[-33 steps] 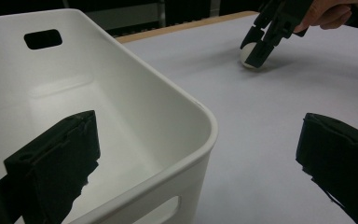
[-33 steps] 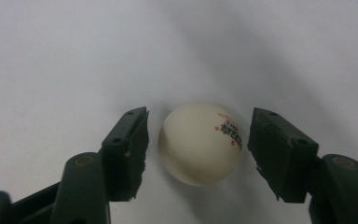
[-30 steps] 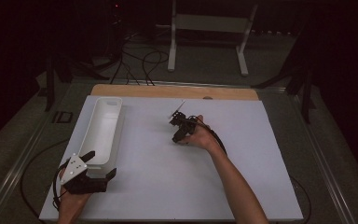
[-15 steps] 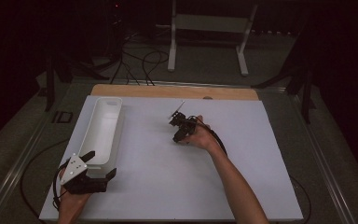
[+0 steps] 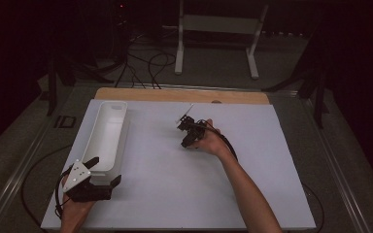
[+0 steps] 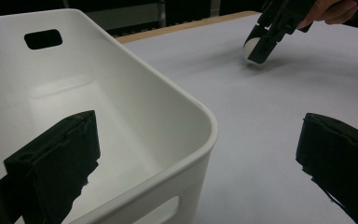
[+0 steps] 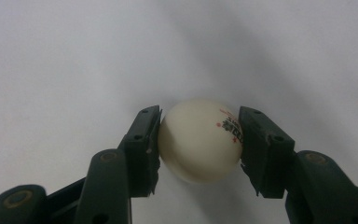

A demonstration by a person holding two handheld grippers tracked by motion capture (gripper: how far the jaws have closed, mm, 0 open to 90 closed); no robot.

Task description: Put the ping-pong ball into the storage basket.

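Observation:
A cream table-tennis ball [image 7: 200, 142] with a small red and black print rests on the white tabletop [image 5: 175, 194]. My right gripper [image 7: 199, 115] is shut on it, with both pads pressing its sides. In the high view the right gripper [image 5: 187, 141] points down at the middle of the table. The left gripper view shows the ball [image 6: 248, 46] far off between those jaws. My left gripper [image 5: 106, 170] is open at the near left. Its jaws straddle the near end wall of a long white bin [image 5: 125, 131]. The bin [image 6: 182, 98] is empty inside.
A wooden strip [image 5: 175, 94] runs along the table's far edge. Behind it on the dark floor are a white metal stand [image 5: 218, 24] and loose cables [image 5: 145, 63]. A small dark block [image 5: 64, 121] lies left of the bin, off the white board.

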